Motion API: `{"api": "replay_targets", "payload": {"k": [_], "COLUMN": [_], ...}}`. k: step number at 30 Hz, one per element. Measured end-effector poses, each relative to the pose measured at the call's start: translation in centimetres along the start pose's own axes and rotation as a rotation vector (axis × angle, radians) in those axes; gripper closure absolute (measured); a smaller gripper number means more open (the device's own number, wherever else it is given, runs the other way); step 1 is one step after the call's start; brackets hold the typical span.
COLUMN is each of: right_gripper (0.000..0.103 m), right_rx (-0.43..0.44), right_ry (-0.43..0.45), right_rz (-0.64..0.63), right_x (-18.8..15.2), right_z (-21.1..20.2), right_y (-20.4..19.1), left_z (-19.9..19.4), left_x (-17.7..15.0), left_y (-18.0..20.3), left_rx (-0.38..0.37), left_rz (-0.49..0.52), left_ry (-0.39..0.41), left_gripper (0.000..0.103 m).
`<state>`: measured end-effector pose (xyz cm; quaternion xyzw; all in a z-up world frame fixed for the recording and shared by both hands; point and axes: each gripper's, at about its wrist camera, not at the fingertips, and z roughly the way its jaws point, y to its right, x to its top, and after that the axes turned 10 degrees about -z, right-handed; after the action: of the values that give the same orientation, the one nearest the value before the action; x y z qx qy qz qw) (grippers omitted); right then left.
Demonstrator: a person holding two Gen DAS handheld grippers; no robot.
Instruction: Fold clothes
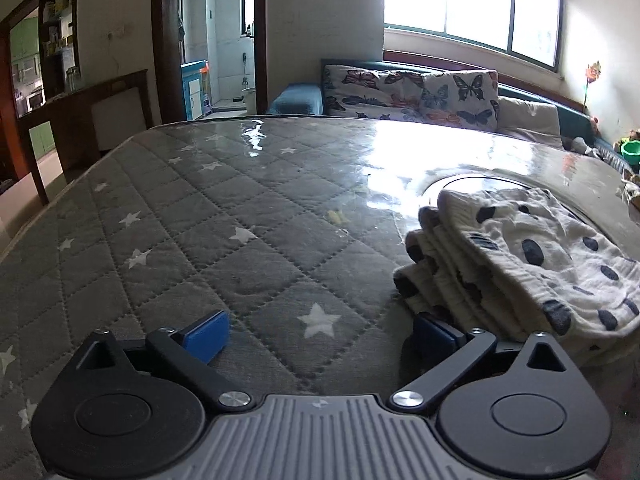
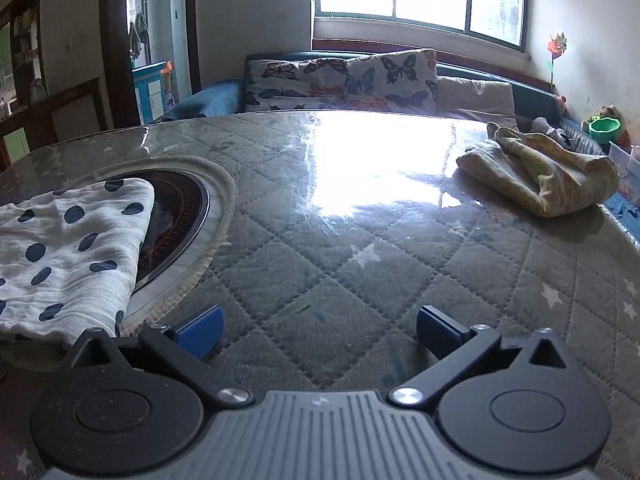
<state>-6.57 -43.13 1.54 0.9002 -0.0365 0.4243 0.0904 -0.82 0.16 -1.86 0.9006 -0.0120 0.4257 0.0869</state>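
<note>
A white cloth with dark blue dots [image 1: 520, 264] lies folded in several layers on the grey quilted table cover [image 1: 200, 216], at the right of the left wrist view. My left gripper [image 1: 320, 336] stands open just left of it, with only the star-patterned cover between its blue pads. In the right wrist view the same dotted cloth [image 2: 68, 256] lies at the left, partly over a round black inset [image 2: 176, 220] in the table. My right gripper [image 2: 320, 330] is open to the cloth's right, with nothing between its fingers.
A crumpled yellow garment [image 2: 548, 176] lies at the table's far right. A sofa with butterfly cushions [image 2: 344, 80] stands behind the table under a bright window. A green bucket [image 2: 604, 128] and toys sit at the right wall. A dark wooden cabinet [image 1: 80, 120] stands at the left.
</note>
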Motion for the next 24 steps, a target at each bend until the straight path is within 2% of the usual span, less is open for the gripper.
{"api": "replay_targets", "payload": {"k": [7, 24], "right_gripper": [0.000, 0.000], "right_rx": [0.007, 0.007], "right_ry": [0.000, 0.003], "right_rz": [0.008, 0.011], "right_x": [-0.1, -0.2], "right_z": [0.2, 0.1], "right_y": [0.1, 0.0], "left_z": [0.3, 0.6], "left_x": [0.5, 0.9], "left_y": [-1.4, -1.8], "left_rx": [0.061, 0.064], "left_rz": [-0.029, -0.027], "left_ry": [0.007, 0.009], "left_gripper": [0.000, 0.000]}}
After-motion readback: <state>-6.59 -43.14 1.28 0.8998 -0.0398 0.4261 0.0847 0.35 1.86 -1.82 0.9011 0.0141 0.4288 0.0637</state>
